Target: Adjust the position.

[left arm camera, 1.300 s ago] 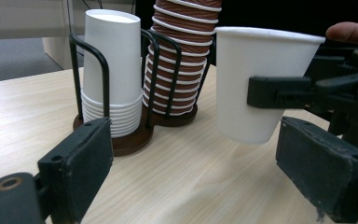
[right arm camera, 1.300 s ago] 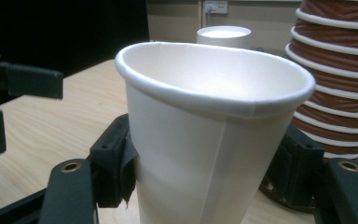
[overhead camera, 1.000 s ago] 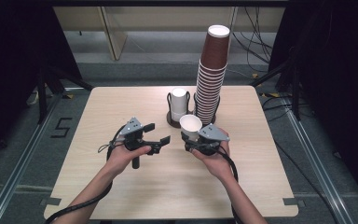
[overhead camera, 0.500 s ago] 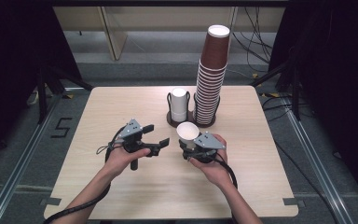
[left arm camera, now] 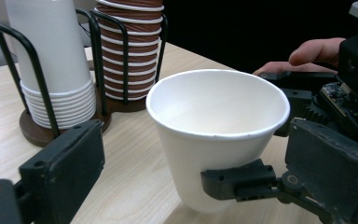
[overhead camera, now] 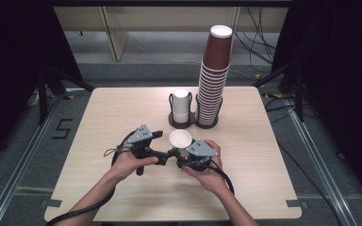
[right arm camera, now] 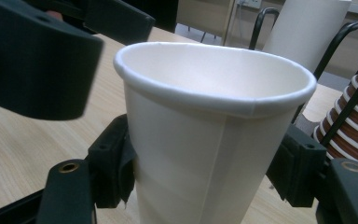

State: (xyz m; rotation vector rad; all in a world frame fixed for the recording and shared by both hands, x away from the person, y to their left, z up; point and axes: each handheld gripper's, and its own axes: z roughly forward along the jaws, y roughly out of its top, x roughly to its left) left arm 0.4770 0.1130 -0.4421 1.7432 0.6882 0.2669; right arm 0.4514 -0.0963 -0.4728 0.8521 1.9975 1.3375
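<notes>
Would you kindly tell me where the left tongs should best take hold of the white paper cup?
Grip the white paper cup high on its wall, under the rolled rim, from the side opposite the right tongs, which clamp its lower wall. It stands upright and tapers downward.

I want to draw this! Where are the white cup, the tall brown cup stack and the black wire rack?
white cup (left arm camera: 200, 154), left gripper view, side wall.
tall brown cup stack (overhead camera: 215, 70), high view, middle of stack.
black wire rack (left arm camera: 51, 112), left gripper view, front upright wire.
</notes>
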